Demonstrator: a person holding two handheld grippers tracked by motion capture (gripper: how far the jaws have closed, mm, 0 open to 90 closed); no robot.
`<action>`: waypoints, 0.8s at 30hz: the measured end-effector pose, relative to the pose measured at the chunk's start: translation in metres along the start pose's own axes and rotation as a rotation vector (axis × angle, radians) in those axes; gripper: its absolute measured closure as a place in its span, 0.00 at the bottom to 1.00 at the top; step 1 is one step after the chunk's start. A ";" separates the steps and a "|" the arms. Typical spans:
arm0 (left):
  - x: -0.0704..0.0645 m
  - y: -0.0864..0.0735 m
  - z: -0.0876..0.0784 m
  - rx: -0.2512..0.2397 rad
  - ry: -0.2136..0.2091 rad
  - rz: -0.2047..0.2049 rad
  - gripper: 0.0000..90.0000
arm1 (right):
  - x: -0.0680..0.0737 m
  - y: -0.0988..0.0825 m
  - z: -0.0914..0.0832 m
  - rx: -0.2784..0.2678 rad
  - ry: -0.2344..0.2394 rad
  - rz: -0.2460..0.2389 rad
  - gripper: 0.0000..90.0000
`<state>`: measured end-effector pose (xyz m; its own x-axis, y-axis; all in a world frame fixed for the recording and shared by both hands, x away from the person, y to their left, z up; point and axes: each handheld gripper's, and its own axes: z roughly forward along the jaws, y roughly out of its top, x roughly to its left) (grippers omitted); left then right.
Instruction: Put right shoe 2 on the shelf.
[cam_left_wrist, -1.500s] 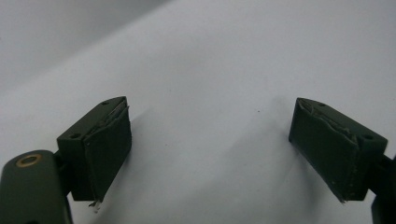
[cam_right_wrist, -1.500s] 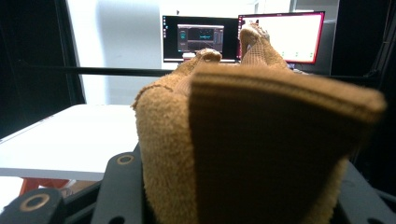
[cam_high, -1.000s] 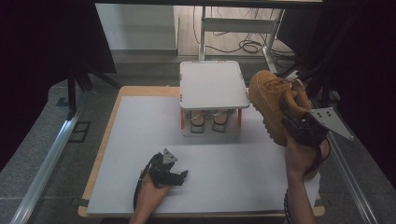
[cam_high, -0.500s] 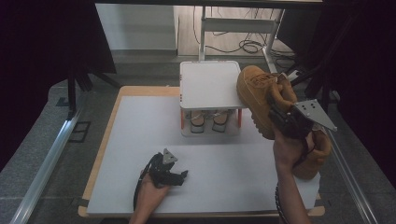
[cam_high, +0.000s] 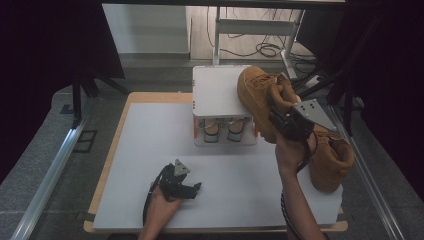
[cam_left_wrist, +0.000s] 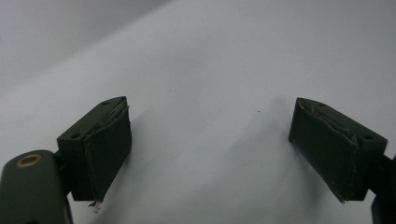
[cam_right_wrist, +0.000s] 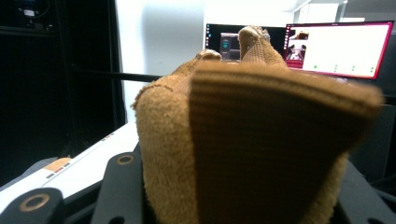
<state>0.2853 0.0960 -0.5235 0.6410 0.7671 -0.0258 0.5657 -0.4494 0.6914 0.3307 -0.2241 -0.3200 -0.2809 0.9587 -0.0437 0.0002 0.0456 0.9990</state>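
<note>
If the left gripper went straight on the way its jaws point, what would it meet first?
Probably the white tabletop itself: in the left gripper view the open left gripper angles down at that bare surface, with nothing between its jaws. How far off contact lies is unclear.

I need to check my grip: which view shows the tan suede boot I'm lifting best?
The high view: the whole tan suede boot shows, clamped by the right tool beside the white rack. The right gripper view gives its collar close, blurred. The left gripper view faces the table.
</note>
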 end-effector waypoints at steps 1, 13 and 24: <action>0.000 0.000 0.000 0.000 0.000 0.000 0.15 | 0.003 0.000 0.002 -0.002 0.003 -0.003 0.56; 0.000 0.000 0.000 -0.001 0.001 0.001 0.15 | 0.037 -0.004 0.036 -0.007 0.039 -0.016 0.56; 0.000 0.000 0.000 0.001 0.003 0.000 0.15 | 0.068 -0.007 0.070 -0.014 0.067 -0.012 0.56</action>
<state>0.2852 0.0959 -0.5235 0.6393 0.7686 -0.0234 0.5660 -0.4498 0.6909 0.3785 -0.1393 -0.3310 -0.3448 0.9370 -0.0553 -0.0167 0.0528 0.9985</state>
